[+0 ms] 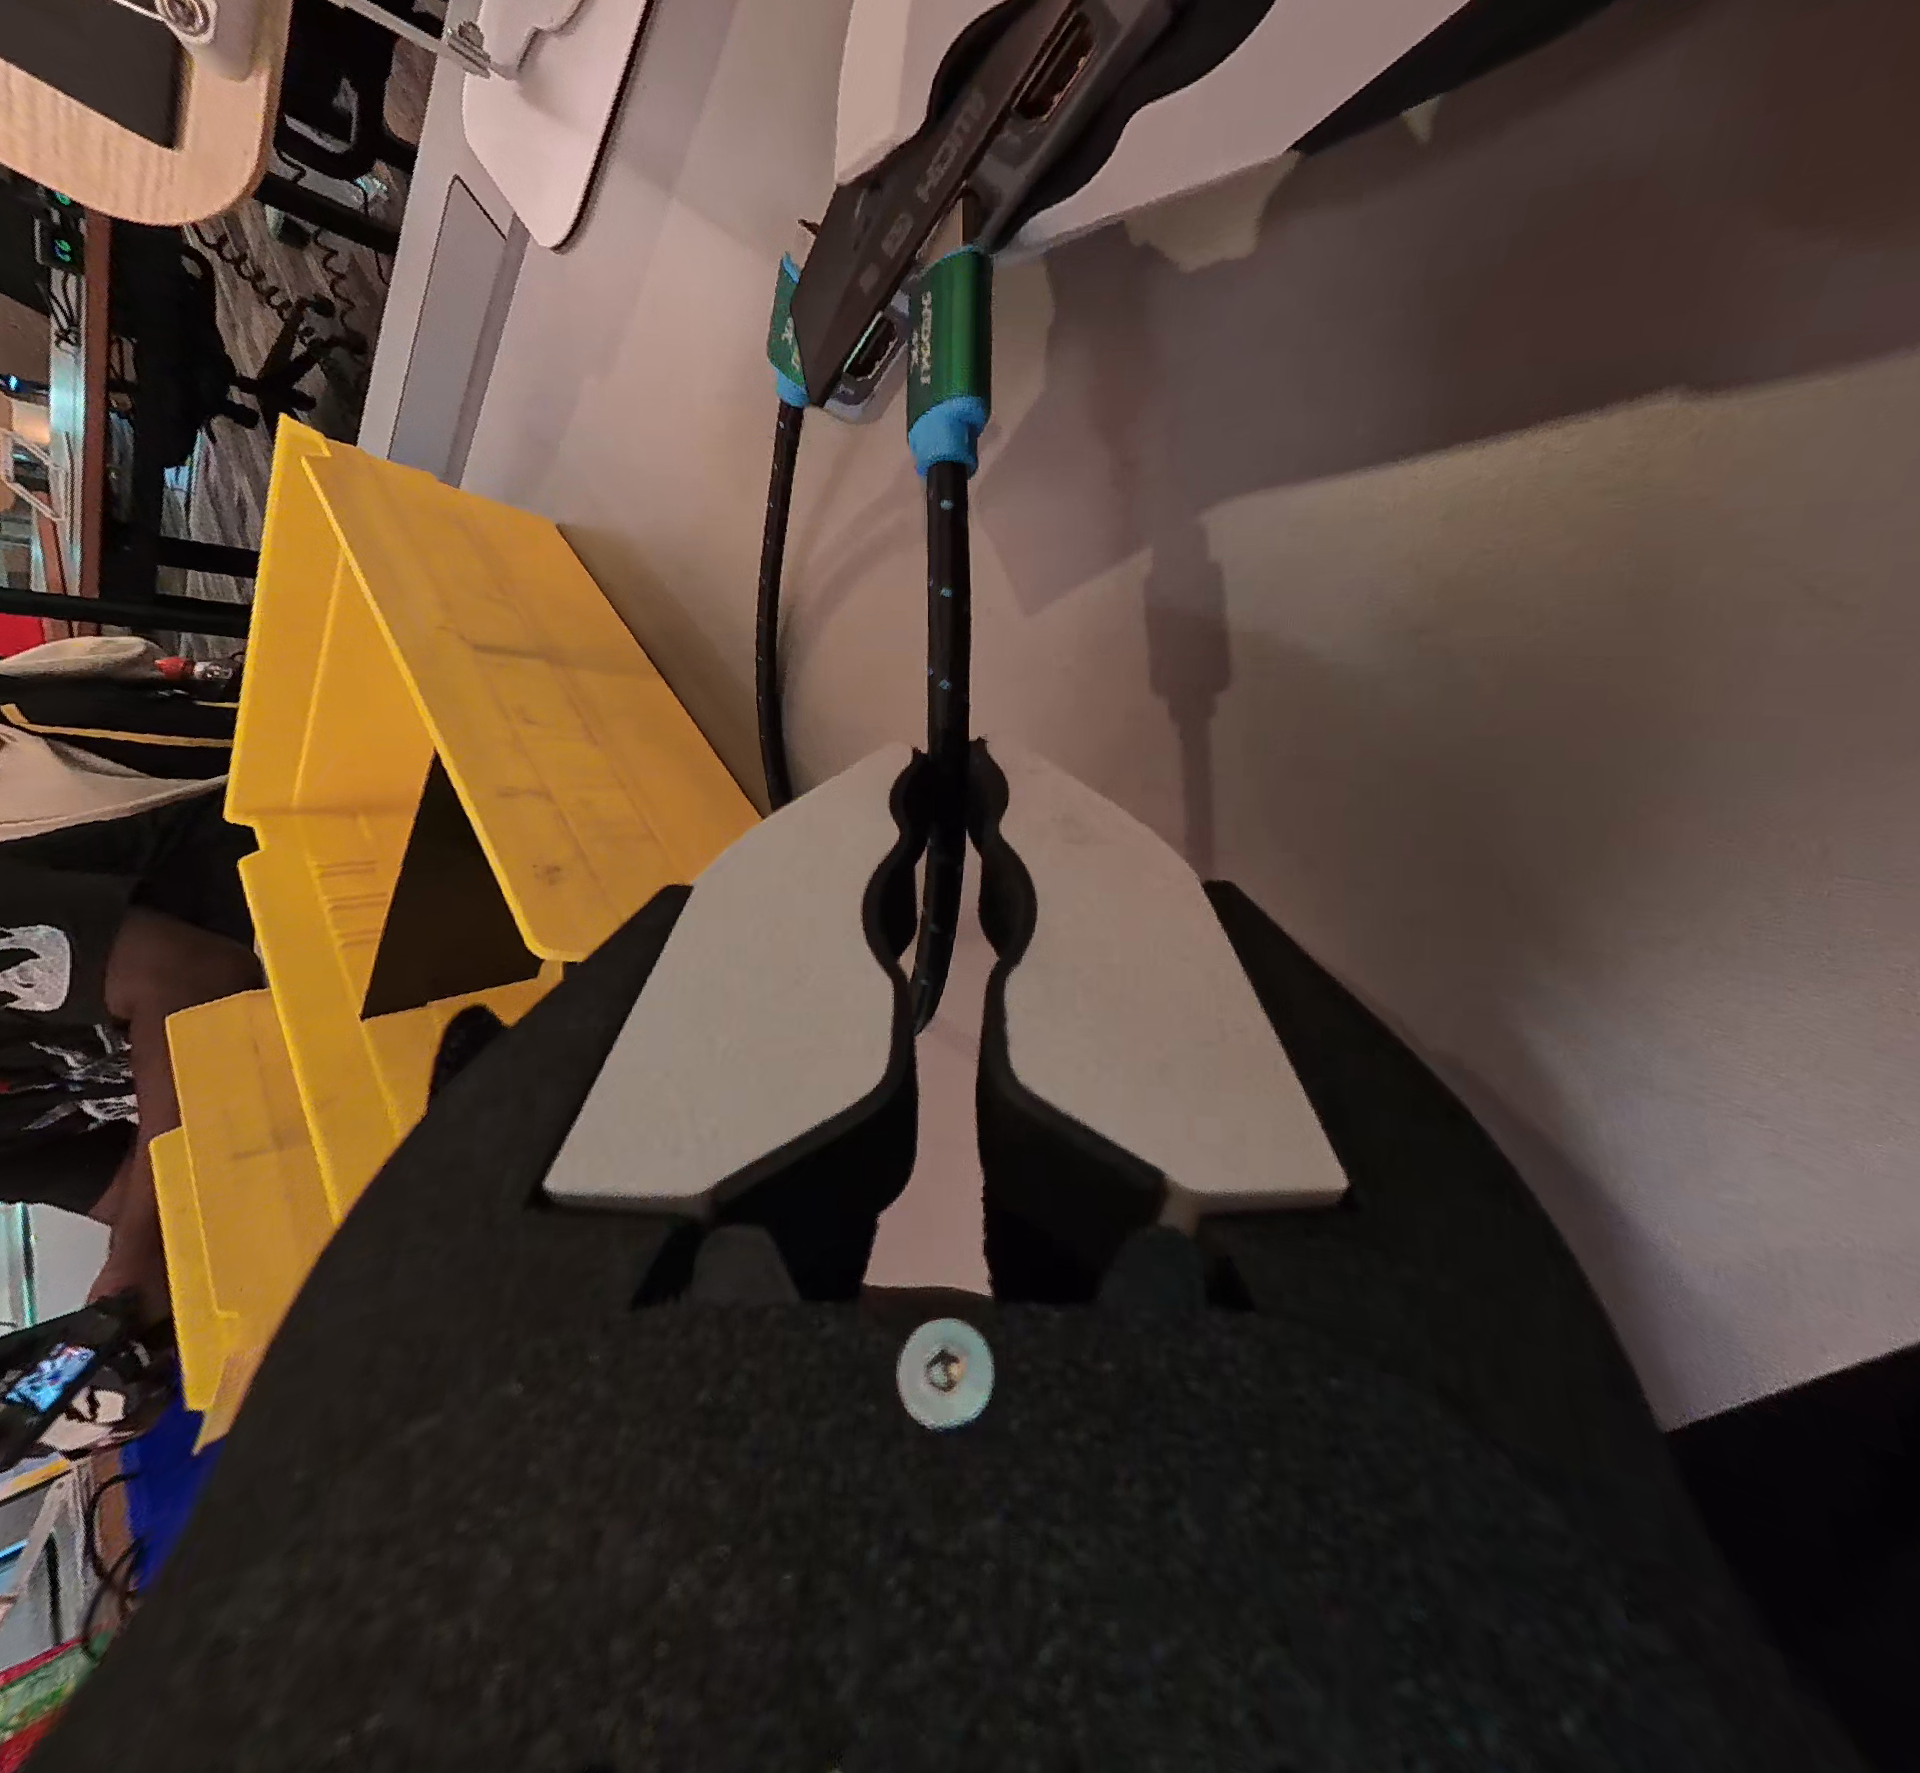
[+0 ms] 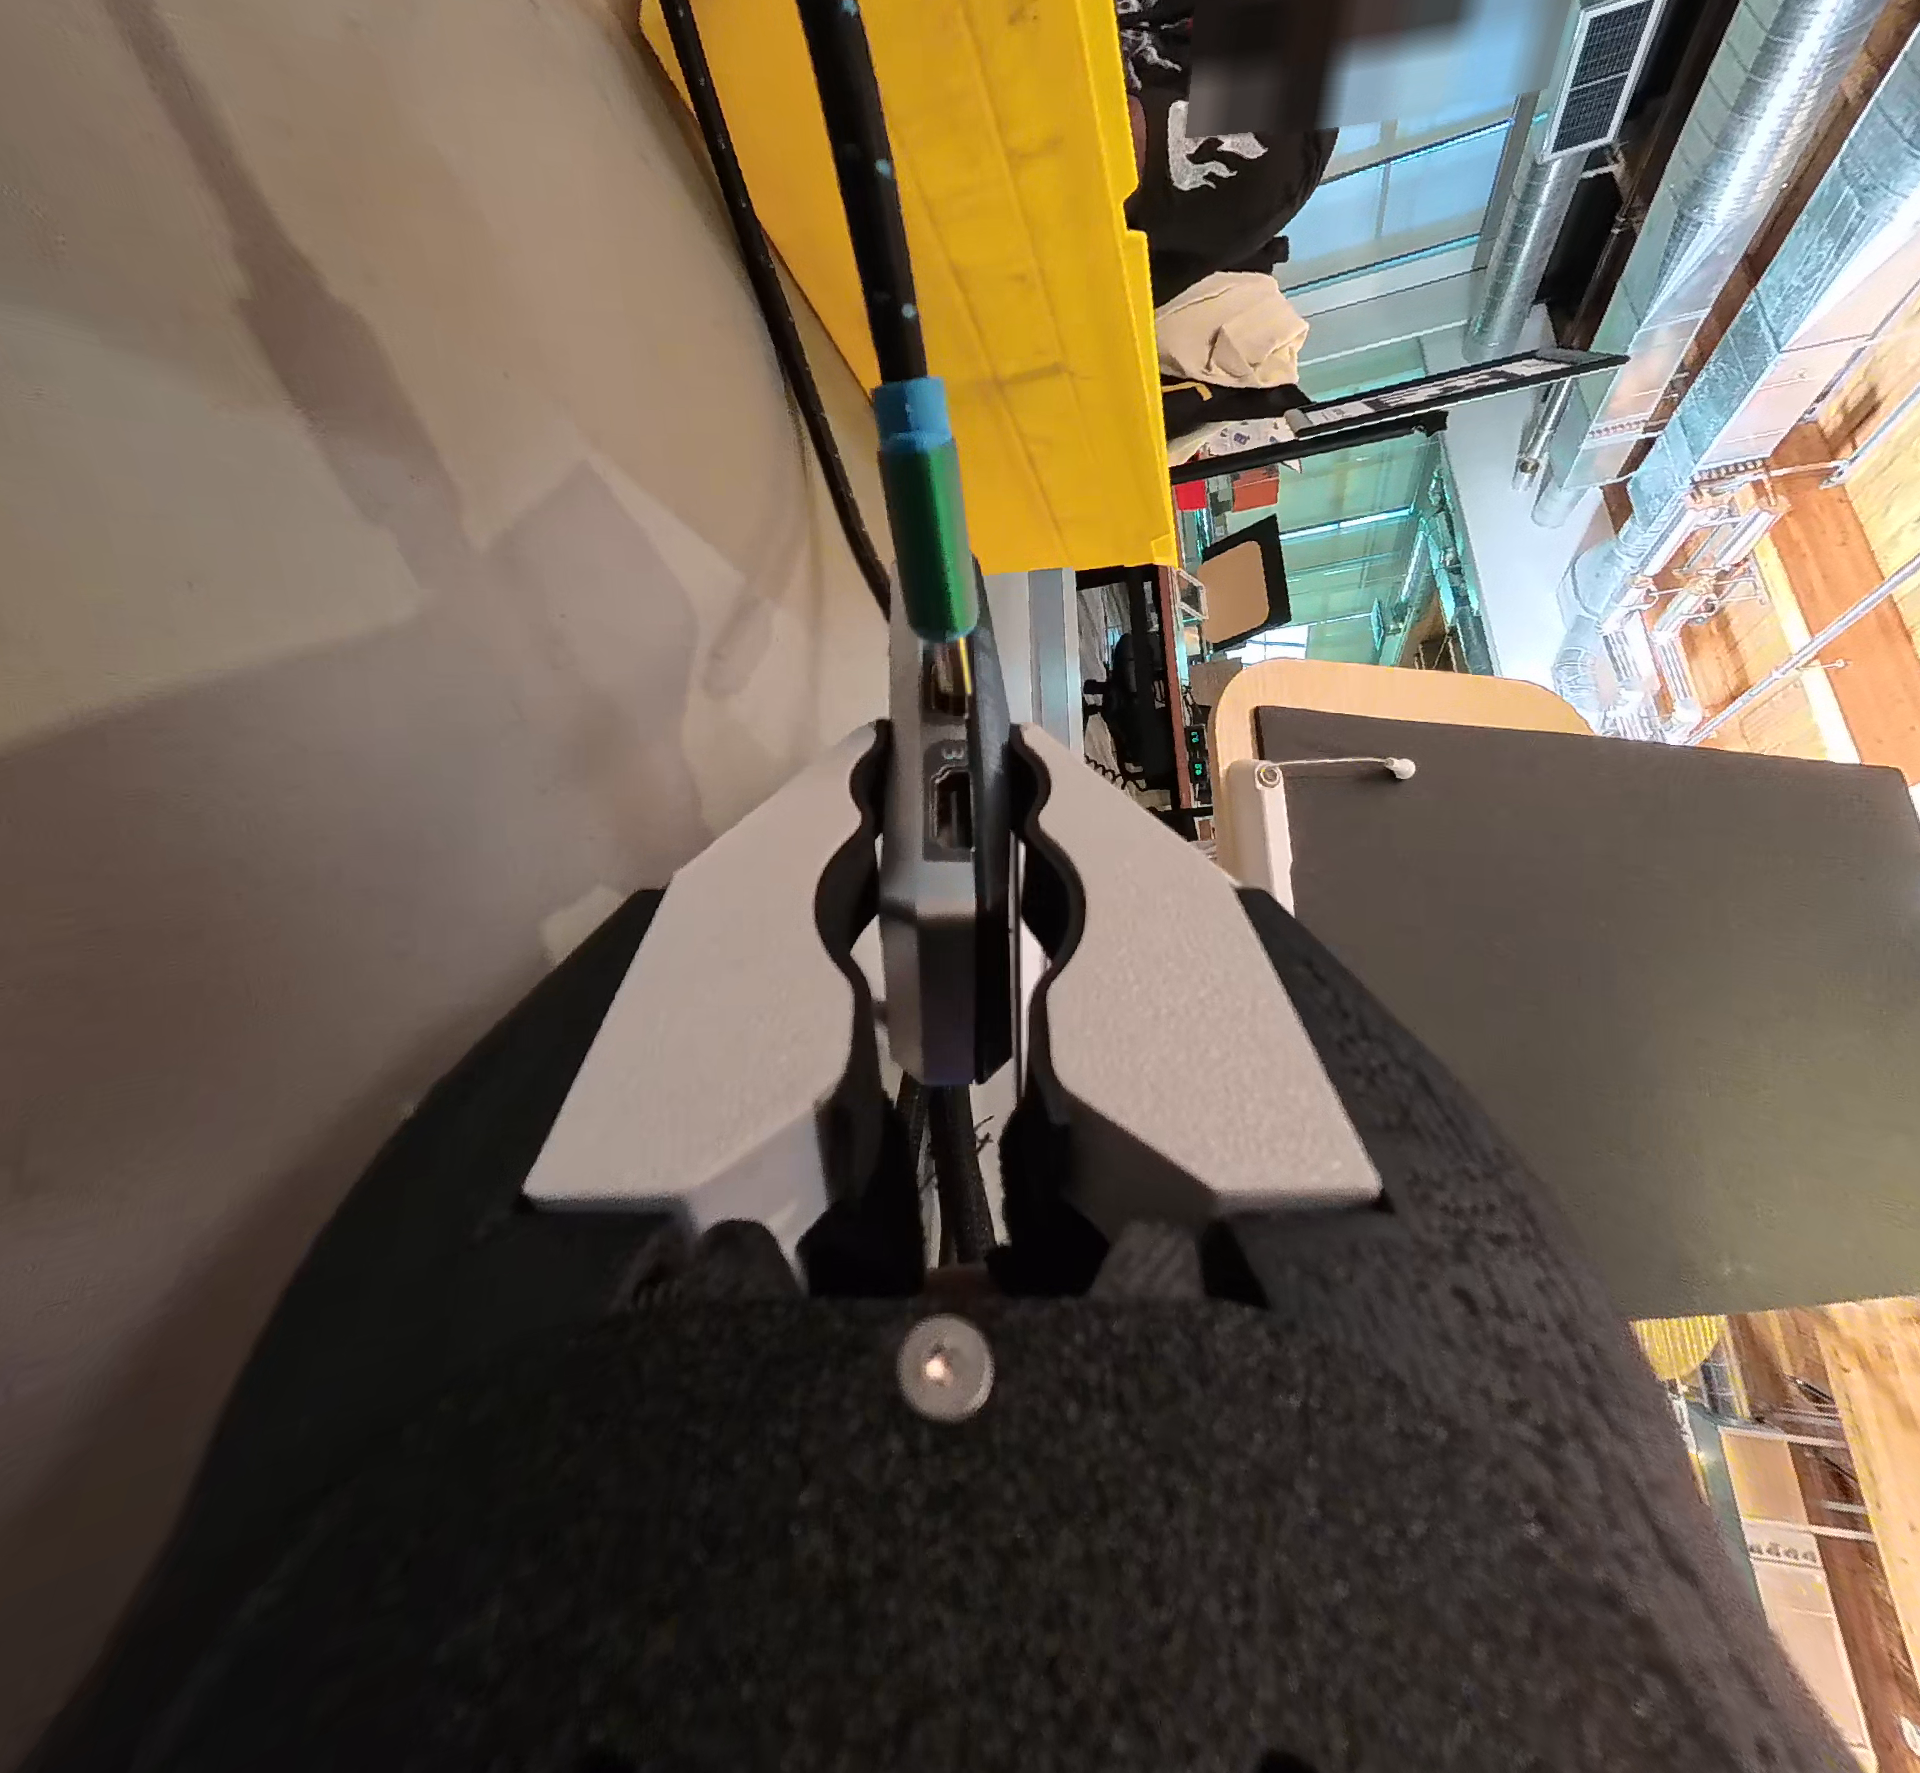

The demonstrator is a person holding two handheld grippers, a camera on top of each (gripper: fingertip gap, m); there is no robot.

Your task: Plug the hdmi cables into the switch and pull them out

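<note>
My right gripper point(image 2: 948, 757) is shut on the dark grey hdmi switch point(image 2: 940, 934) and holds it on edge above the white table point(image 2: 312, 476). In the left wrist view the right gripper point(image 1: 1091, 30) and the switch point(image 1: 914, 206) show at the top. My left gripper point(image 1: 945, 778) is shut on a black braided cable point(image 1: 948, 601). Its green plug point(image 1: 943, 341) with a blue collar sits at the switch's near end. Its metal tip point(image 2: 951, 669) is at a port; I cannot tell how deep. A second green plug point(image 1: 784, 331) shows behind the switch.
A yellow plastic bin point(image 1: 436, 684) lies on its side next to the cables, also in the right wrist view point(image 2: 1018, 217). A person in a black shirt point(image 1: 62, 975) stands beyond it. A black panel on a wooden board point(image 2: 1558, 996) is to the right of the switch. My right fingertips sit around 10 cm from my left ones.
</note>
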